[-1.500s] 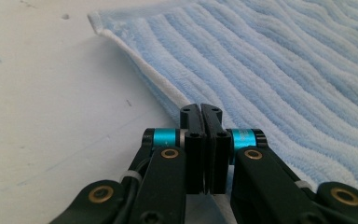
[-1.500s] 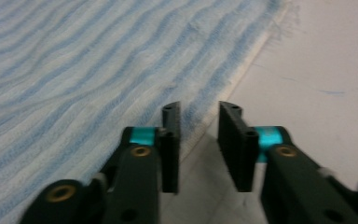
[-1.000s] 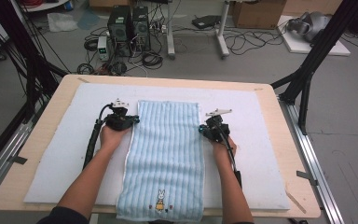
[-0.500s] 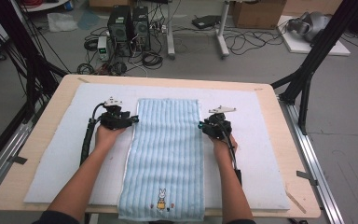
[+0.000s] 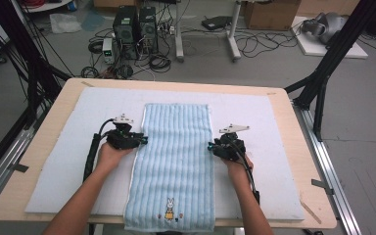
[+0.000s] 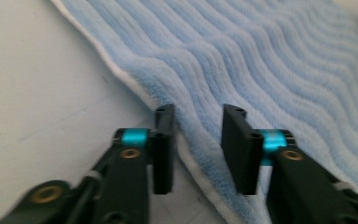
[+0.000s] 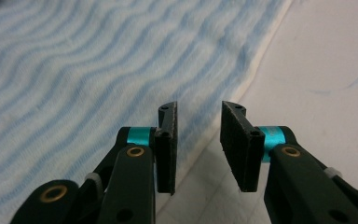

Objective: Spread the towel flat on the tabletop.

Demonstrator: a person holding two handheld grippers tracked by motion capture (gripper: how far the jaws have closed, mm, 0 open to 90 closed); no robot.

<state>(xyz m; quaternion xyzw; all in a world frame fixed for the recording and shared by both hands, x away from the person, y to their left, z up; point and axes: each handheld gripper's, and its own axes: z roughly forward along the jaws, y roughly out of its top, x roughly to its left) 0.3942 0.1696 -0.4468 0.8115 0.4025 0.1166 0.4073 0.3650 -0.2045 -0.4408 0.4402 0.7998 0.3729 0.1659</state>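
Note:
A light blue ribbed towel (image 5: pixel 174 161) lies flat lengthwise on the white mat (image 5: pixel 68 176), a small rabbit picture at its near end. My left gripper (image 5: pixel 142 140) sits at the towel's left edge, and its jaws have just been closing. In the left gripper view the left gripper (image 6: pixel 198 114) stands open over the towel's white-trimmed edge (image 6: pixel 261 60), pads not pressing it. My right gripper (image 5: pixel 210 147) is at the right edge, its jaws having just opened a little. In the right gripper view the right gripper (image 7: pixel 198 109) is open above the towel's hem (image 7: pixel 74 60).
The mat covers most of a wooden table (image 5: pixel 44 142). The towel's near end hangs slightly over the front edge. Bare mat lies on both sides of the towel. Computers and cables (image 5: pixel 137 29) sit on the floor beyond the table.
Both hands have slid along the towel's long edges toward the person. Both grippers' jaws stand apart now. The towel lies flat as before.

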